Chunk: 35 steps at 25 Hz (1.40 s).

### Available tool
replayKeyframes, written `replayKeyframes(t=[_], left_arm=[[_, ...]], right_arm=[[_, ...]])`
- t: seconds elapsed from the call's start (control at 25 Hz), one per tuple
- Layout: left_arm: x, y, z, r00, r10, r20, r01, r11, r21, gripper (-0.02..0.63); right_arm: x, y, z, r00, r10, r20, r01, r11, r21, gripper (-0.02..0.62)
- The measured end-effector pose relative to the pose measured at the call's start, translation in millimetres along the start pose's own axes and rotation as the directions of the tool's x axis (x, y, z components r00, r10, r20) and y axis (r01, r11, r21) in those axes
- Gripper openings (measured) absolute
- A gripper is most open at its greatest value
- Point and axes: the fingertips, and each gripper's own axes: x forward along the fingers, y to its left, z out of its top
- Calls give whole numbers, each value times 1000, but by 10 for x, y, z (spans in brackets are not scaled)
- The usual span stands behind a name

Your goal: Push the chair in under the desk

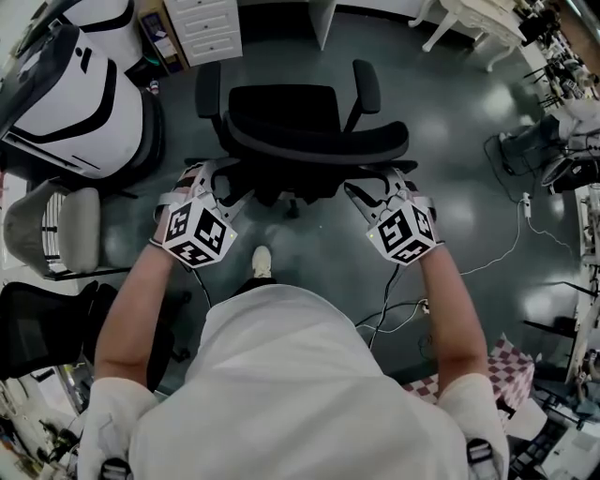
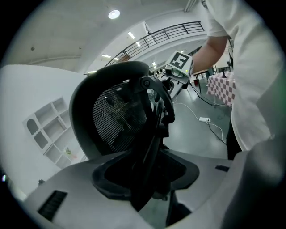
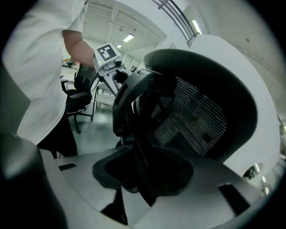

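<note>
Since the chair stands on open floor at my 12 o'clock, push not begun; left gripper at 10, right gripper at 2, jaws apart straddling backrest edges, unclamped; I can't spot the desk

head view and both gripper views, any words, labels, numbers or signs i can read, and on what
No text can be read in any view.
Left marker cube and right marker cube: black-and-white square patterns only, no letters or numbers.
Chair: no label or brand shows.
Drawers: no print shows.
</note>
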Motion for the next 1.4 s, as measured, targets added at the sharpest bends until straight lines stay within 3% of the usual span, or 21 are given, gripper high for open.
replayKeyframes(t=[0.24, 0.48, 0.88, 1.4], left_arm=[[173, -6, -87, 998, -44, -49, 48, 994, 94, 194], [238, 36, -151, 996, -60, -67, 69, 987, 142, 164], [296, 99, -196, 987, -125, -98, 138, 982, 128, 153], [614, 649, -323, 983, -151, -106, 164, 977, 134, 141]], right_arm=[[178, 28, -59, 997, 25, -71, -33, 994, -101, 129], [243, 2, -48, 997, 35, -62, -41, 995, -91, 132], [306, -45, -40, 997, 65, -37, -67, 996, -51, 140], [723, -518, -10, 996, 70, -59, -71, 997, -19, 138]])
